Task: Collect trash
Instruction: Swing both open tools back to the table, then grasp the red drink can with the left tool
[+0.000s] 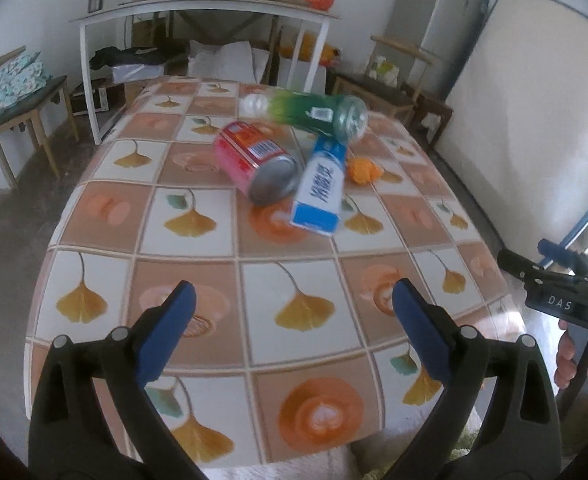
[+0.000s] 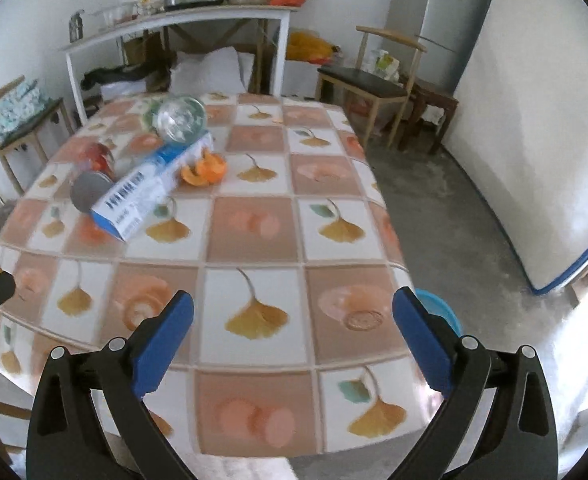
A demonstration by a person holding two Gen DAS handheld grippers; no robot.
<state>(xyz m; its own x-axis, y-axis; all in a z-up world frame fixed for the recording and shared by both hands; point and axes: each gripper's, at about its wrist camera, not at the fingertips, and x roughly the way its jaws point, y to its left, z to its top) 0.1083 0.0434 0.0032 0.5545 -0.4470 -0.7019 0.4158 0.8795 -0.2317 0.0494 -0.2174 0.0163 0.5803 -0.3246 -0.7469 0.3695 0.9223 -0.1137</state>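
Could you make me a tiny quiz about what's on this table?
1. True or false: the red can stands upright.
2. What leans on the can? A) blue box B) orange peel C) a fork
3. Fill in: both the left claw and the right claw are ____.

Key: 1 false, it lies on its side. 2 A; the box's far end runs under the green bottle. 3 open, and empty above the table.
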